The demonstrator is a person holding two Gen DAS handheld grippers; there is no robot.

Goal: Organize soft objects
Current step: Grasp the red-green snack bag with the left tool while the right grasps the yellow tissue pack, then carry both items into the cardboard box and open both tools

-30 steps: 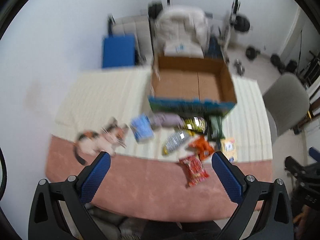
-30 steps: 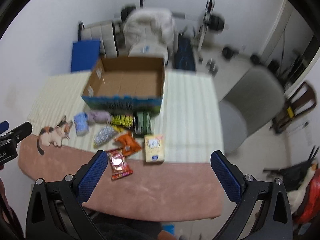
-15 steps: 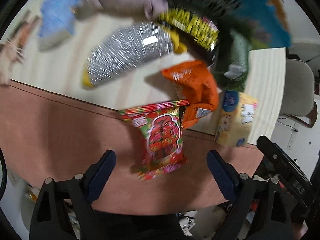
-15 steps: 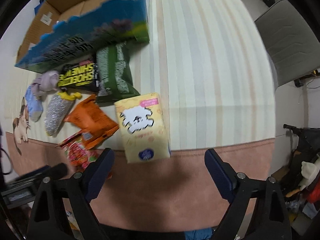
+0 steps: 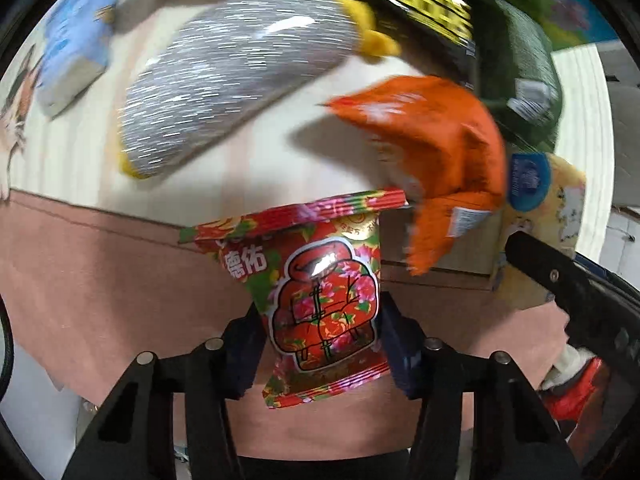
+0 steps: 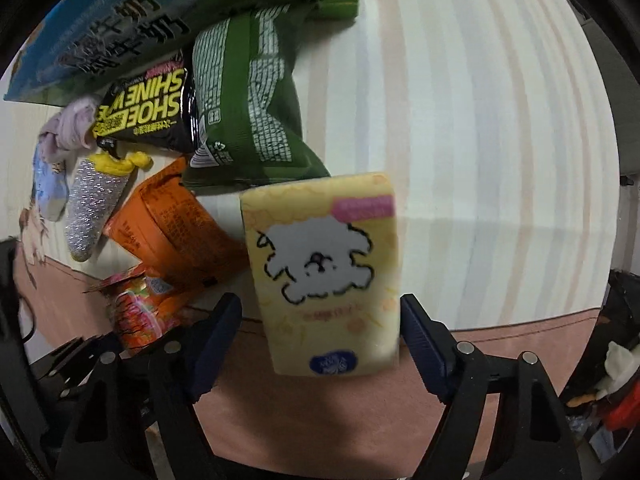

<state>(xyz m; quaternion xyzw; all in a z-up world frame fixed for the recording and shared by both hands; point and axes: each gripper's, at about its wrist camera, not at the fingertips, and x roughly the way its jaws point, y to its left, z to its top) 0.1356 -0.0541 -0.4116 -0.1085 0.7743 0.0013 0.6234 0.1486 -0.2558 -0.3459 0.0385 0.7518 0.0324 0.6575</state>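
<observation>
- Blue tissue pack (image 5: 74, 56): far left of my left wrist view, lying on the striped cream mat (image 6: 480, 120), blurred.
- Silver glitter pouch (image 5: 224, 68) with yellow ends: lies diagonally on the mat, right of the blue pack.
- Red floral snack packet (image 5: 324, 300): lying across the mat's edge onto the pink cloth (image 5: 100, 280). My left gripper (image 5: 322, 344) has a blue pad at each side of its lower half, closed up to it; I read this as grasping the packet.
- Orange packet (image 5: 436, 152): crumpled, just right of and above the red one, its lower corner touching or overlapping the red packet's top seal.
- Black "SHOE SHINE" pack (image 6: 148, 116) and green bag (image 6: 248, 108): side by side behind the orange packet, against the printed blue box wall (image 6: 120, 28).
- Yellow tissue pack (image 6: 324, 268) with a white dog drawing: rightmost item, straddling the mat edge and pink cloth. My right gripper (image 6: 320, 340) brackets its lower end; the right pad sits at the pack's edge, the left pad stands slightly off. I cannot tell whether it is clenched yet.
</observation>
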